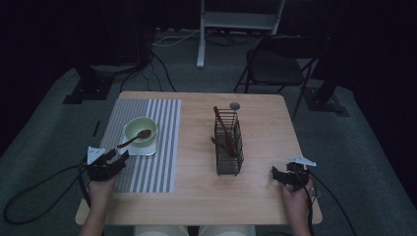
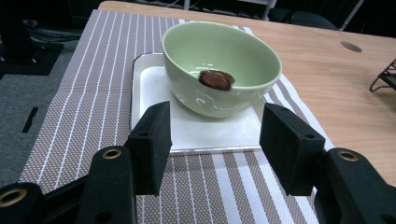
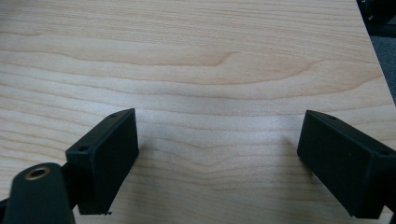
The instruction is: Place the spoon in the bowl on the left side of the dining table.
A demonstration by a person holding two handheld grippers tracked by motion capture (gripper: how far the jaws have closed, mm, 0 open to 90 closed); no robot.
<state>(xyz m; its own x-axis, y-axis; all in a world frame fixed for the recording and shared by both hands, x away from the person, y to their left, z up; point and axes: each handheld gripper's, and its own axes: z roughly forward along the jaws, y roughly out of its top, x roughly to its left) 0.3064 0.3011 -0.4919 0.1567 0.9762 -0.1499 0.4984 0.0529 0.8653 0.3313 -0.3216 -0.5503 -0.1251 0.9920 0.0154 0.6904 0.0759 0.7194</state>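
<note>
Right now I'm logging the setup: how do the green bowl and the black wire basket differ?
The round pale green ceramic bowl is solid, low and sits on a white square plate on the striped mat; the black wire basket is open mesh, tall, rectangular, directly on the wooden table. Both hold brown wooden utensils.

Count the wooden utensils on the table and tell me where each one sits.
3, as far as shows: one wooden spoon rests in the green bowl on the striped placemat, and two utensils stand in the wire caddy. More could be hidden inside the caddy.
</note>
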